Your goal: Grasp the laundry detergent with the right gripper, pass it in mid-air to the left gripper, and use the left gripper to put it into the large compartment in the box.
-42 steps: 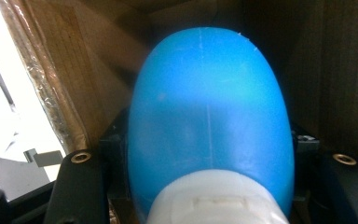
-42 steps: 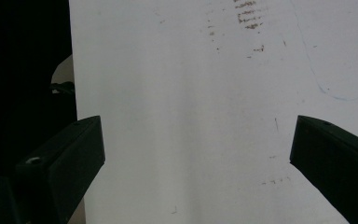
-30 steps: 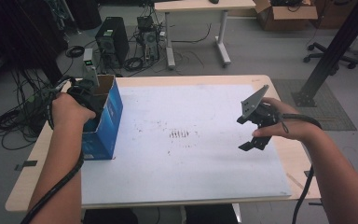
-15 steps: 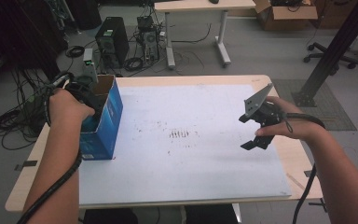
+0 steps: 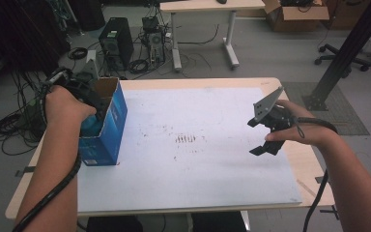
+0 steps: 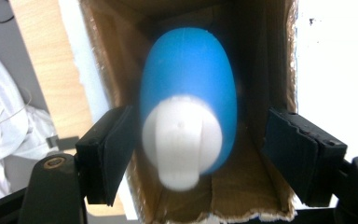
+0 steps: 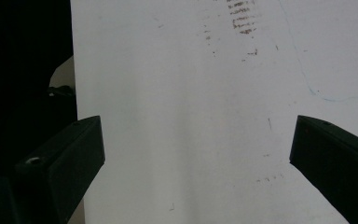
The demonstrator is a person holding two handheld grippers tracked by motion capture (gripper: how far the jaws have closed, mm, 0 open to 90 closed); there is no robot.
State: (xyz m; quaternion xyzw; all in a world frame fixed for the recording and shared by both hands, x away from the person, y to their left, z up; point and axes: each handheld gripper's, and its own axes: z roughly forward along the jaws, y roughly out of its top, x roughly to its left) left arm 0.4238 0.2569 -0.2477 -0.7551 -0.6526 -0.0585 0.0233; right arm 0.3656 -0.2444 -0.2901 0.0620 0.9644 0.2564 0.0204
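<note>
**High view: left gripper at box, right gripper idle over sheet**

High view, left side: an open blue box (image 5: 101, 128) stands upright on the table (image 5: 314, 164), at the left edge of the white sheet (image 5: 198, 145). The left hand (image 5: 65, 104) holds the left gripper (image 5: 89, 104) at the box's open top, pointing down into it. A patch of blue shows inside the opening, under the hand.

Left gripper view: the camera looks straight into the brown cardboard interior. A blue bottle (image 6: 189, 93) with a white cap (image 6: 182, 137) sits inside, cap end toward the camera, somewhat blurred. The jaws are spread wide. The left pad (image 6: 114, 151) lies right against the bottle's side; actual contact cannot be told. The right pad (image 6: 291, 151) is well apart from it, near the box's wall. The bottle is between the jaws, not pinched.

Right side, high view: the right hand (image 5: 294, 133) holds the right gripper (image 5: 265, 135) above the sheet near its right edge, well apart from the box. Its jaws are spread.

Right gripper view: both jaws are wide apart, with the bare sheet and its faint dark smudges (image 7: 240, 18) between them. Nothing is held.
</note>
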